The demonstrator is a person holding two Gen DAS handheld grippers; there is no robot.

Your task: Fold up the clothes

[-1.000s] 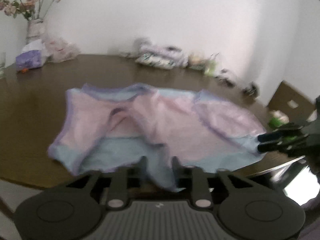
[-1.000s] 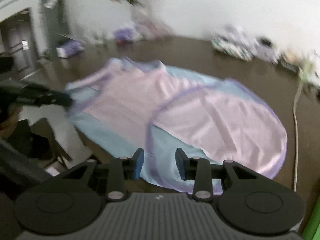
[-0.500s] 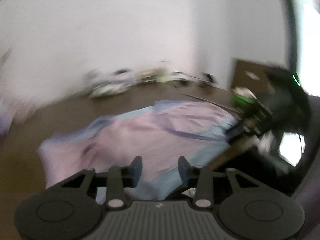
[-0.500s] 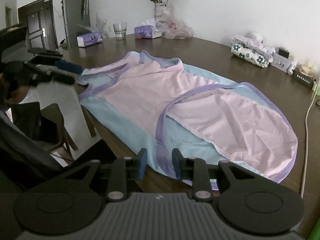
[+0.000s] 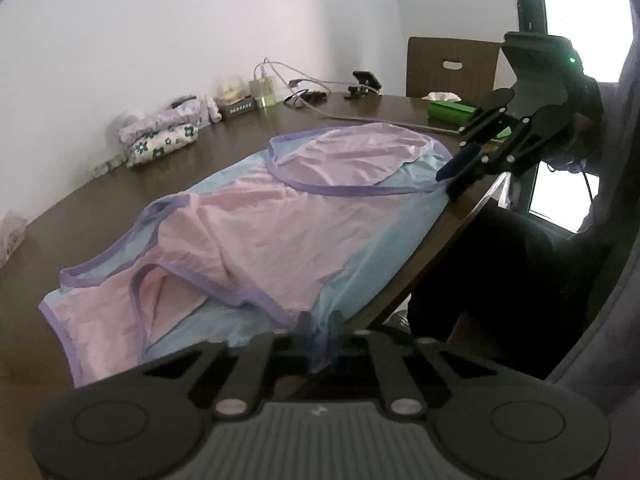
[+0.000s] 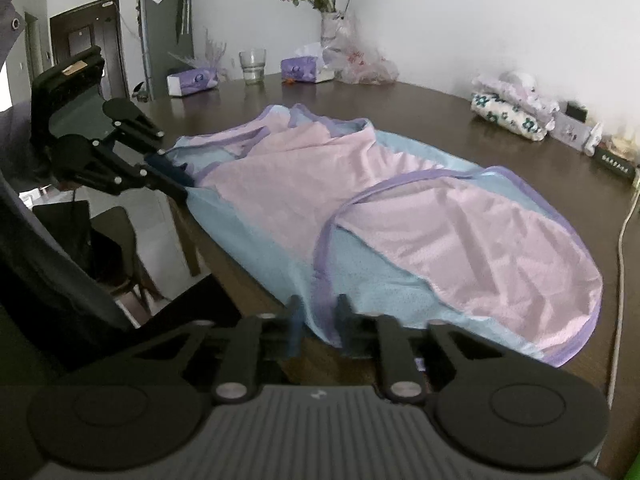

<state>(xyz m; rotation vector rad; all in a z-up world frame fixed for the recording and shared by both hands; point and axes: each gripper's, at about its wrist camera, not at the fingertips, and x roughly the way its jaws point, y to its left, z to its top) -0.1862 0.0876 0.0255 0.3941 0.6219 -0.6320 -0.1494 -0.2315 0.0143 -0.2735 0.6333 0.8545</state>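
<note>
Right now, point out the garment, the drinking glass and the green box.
garment (image 6: pixel 400 208), right wrist view, pink middle panel.
drinking glass (image 6: pixel 253 65), right wrist view, its side wall.
green box (image 5: pixel 450 111), left wrist view, its top.

Two matching handheld grippers, the left gripper (image 5: pixel 320 332) and right gripper (image 6: pixel 318 322), are matte black, with ribbed grey bodies, round black discs at each side, silver pivot screws and dark blue fingertip pads. A small green light glows on one. The person wears a grey sleeve (image 5: pixel 624 240) and dark trousers (image 5: pixel 500 280).
</note>
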